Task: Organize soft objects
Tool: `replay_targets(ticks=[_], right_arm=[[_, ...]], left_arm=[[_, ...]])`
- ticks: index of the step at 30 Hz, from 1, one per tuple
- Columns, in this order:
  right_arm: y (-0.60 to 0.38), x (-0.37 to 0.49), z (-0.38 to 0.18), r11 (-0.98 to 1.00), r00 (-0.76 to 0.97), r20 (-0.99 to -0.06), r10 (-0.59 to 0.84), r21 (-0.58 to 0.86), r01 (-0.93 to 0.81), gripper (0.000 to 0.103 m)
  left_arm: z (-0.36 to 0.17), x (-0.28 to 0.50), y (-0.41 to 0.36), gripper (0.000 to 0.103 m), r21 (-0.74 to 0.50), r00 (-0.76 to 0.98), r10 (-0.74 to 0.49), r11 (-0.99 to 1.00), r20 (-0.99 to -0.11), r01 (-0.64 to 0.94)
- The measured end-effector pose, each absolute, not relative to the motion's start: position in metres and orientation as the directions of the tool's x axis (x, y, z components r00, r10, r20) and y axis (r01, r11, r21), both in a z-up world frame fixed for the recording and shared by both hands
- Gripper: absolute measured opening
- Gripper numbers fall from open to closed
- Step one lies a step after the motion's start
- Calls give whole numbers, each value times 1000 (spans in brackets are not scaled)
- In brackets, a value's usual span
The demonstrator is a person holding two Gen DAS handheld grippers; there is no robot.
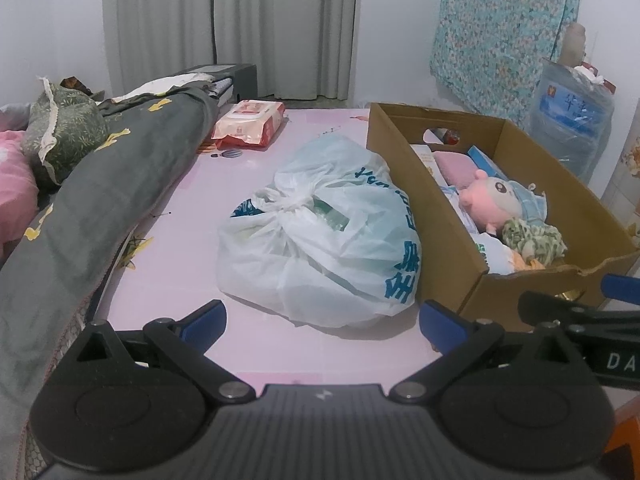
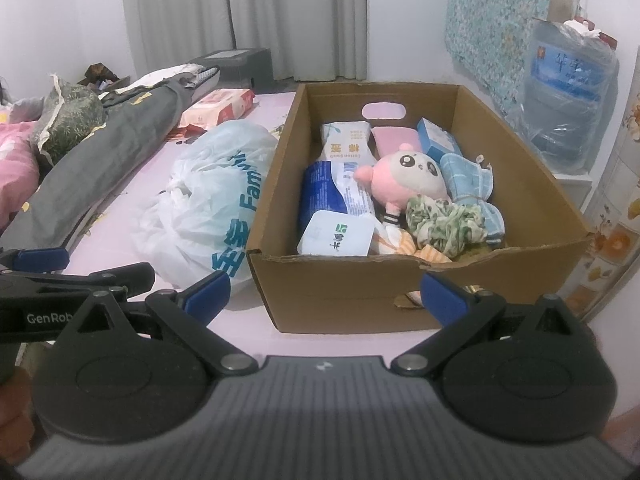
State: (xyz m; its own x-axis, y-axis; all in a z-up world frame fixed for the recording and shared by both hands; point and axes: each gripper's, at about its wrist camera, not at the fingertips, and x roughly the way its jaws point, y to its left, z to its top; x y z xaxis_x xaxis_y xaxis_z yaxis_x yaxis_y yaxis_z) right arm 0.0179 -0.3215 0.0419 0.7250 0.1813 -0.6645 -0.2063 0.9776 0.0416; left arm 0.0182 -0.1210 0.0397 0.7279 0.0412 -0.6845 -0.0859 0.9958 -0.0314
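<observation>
Tied bag (image 1: 320,232) contents hidden — box (image 2: 340,288) bottom covered

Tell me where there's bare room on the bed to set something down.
Free: pink sheet between the grey quilt and the white bag, and the strip in front of the bag. Crowded: the box is nearly full, and the bag sits tight against its side.

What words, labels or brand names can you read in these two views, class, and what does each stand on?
"Fam": white plastic bag, blue print; the characters beside it are unclear.
"GenRob": left gripper, cut off by the right gripper.
"Cotton Swab": white packet in the cardboard box, seen upside down.
"DA": right gripper.
Water jug label: too blurred.
</observation>
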Motion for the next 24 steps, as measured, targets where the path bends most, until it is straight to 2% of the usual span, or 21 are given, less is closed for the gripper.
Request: replay_targets(ticks=[24], right_arm=[[-322, 19, 40, 975, 714, -674, 190, 46, -215, 102]], left_arm=[[38, 17, -120, 103, -33, 721, 43, 995, -692, -91]])
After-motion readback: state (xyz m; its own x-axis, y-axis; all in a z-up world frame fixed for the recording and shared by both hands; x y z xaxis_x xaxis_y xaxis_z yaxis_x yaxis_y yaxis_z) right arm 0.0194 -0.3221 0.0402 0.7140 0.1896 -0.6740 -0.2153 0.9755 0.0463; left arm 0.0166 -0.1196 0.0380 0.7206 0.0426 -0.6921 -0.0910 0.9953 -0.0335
